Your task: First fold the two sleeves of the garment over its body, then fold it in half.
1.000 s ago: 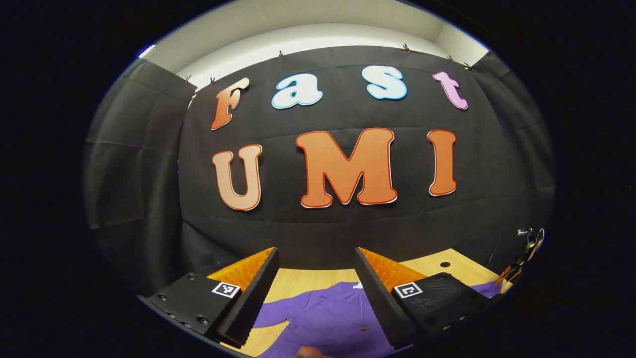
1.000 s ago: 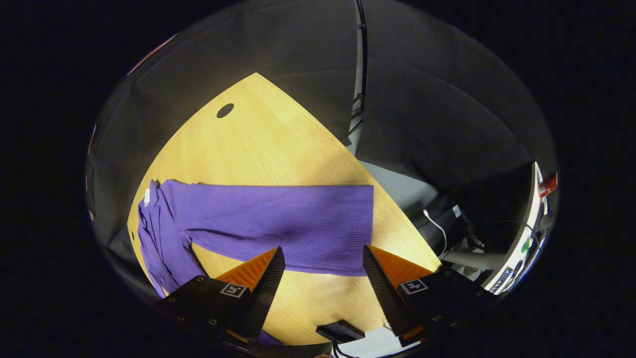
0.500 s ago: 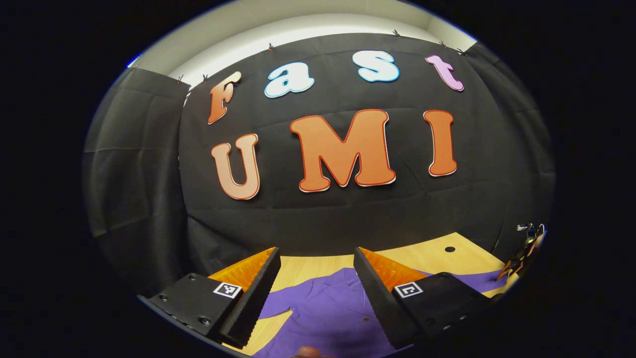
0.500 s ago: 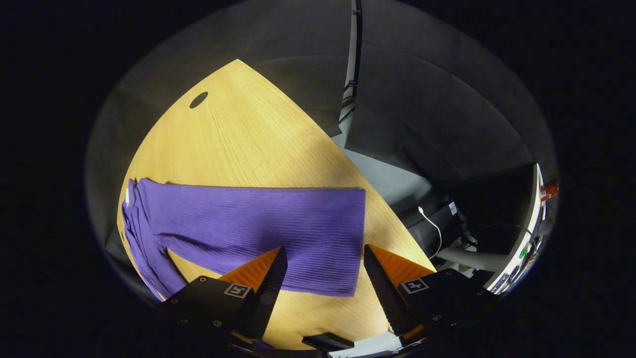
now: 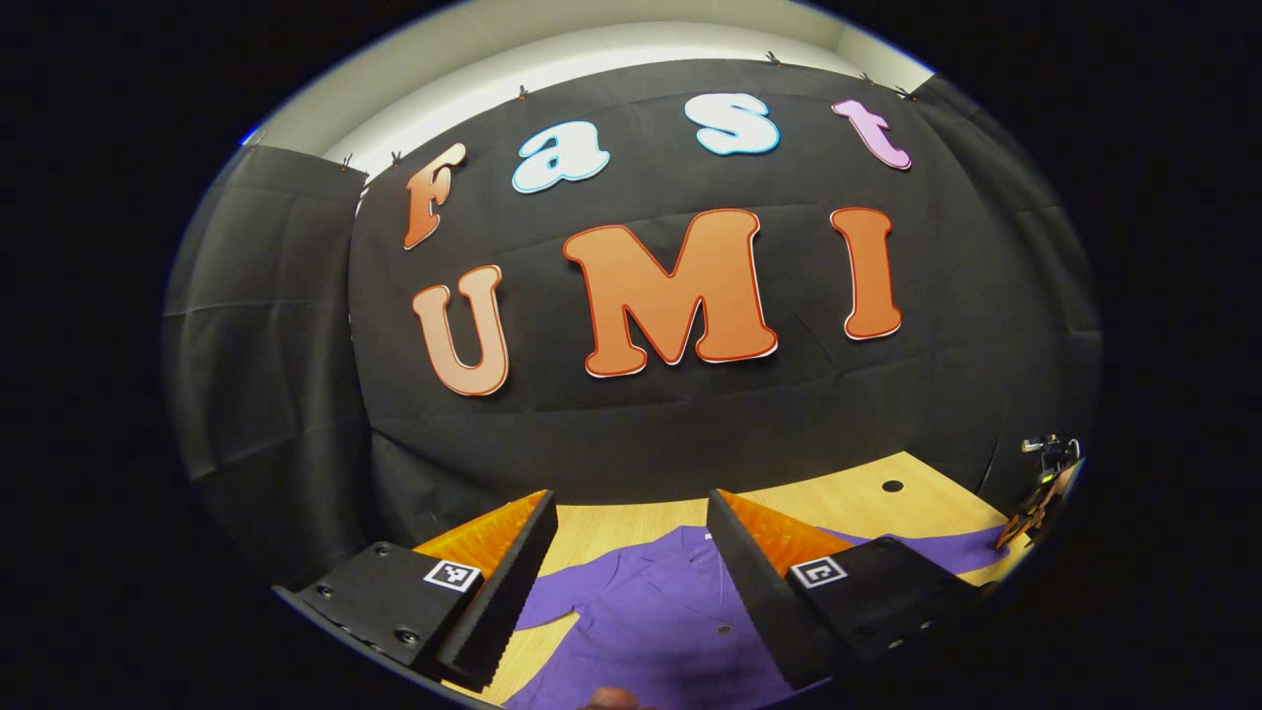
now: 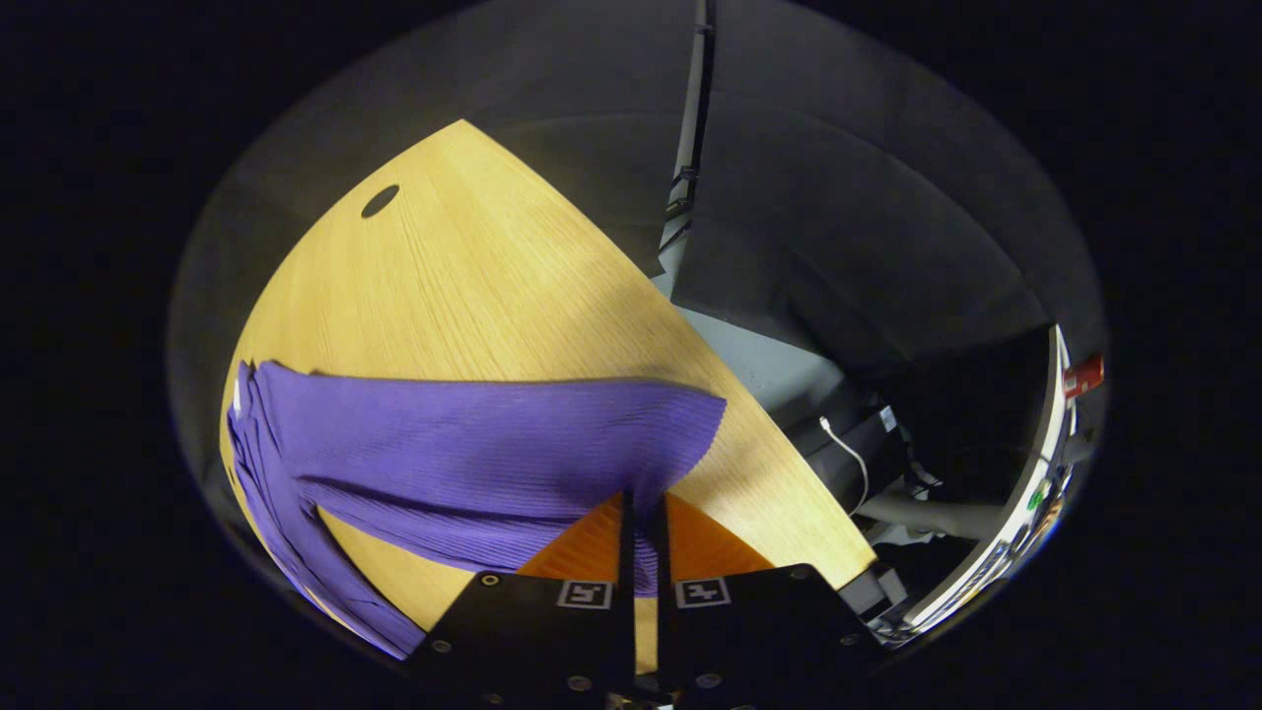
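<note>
A purple ribbed garment lies on the wooden table, one long sleeve stretched toward the table's right edge. My right gripper is shut on the sleeve's cuff end, and the cloth bunches up between the fingers. In the left gripper view the garment's body with small buttons lies below and between the fingers. My left gripper is open above it, holding nothing. The other gripper shows far right at the table's edge.
A round cable hole sits in the far part of the table. Black cloth walls close the booth behind the table. Off the table's right edge stand cables and equipment.
My right gripper went from open above the sleeve end to shut on it. The left gripper view drifted only slightly, the fingers staying open.
</note>
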The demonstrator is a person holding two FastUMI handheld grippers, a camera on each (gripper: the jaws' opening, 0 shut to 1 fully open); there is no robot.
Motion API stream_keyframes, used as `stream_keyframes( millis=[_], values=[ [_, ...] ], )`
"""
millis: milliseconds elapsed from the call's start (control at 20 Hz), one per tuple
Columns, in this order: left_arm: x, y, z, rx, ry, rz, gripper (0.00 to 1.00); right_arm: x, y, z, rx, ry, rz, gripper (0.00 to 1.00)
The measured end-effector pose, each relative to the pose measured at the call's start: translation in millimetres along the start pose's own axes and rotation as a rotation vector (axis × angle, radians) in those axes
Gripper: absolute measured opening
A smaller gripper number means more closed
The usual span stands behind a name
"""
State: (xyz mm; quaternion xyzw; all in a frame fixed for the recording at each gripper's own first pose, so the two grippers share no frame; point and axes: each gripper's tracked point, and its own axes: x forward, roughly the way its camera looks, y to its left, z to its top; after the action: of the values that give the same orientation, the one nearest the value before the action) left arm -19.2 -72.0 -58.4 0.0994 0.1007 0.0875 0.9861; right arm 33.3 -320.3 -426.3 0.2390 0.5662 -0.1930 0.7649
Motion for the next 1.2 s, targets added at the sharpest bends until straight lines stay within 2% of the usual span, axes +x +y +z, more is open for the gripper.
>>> stream_keyframes(
  millis=[100,350,750,950,1200],
  values=[
    [0,2,-1,-0.004,-0.004,-0.005,1.0,-7,10,-6,0.039,0.008,0.06,0.05],
    [6,15,-8,-0.022,-0.001,-0.028,1.0,-55,28,-5,0.028,-0.088,0.116,0.05],
    [17,58,-11,-0.07,-0.038,-0.122,0.98,-155,73,-26,0.007,-0.263,0.14,0.05],
    [25,82,-13,-0.093,-0.053,-0.156,0.98,-197,111,-38,0.007,-0.323,0.194,0.05],
    [34,120,-20,-0.118,-0.056,-0.153,0.98,-235,174,-43,-0.09,-0.406,0.226,0.05]
  ],
)
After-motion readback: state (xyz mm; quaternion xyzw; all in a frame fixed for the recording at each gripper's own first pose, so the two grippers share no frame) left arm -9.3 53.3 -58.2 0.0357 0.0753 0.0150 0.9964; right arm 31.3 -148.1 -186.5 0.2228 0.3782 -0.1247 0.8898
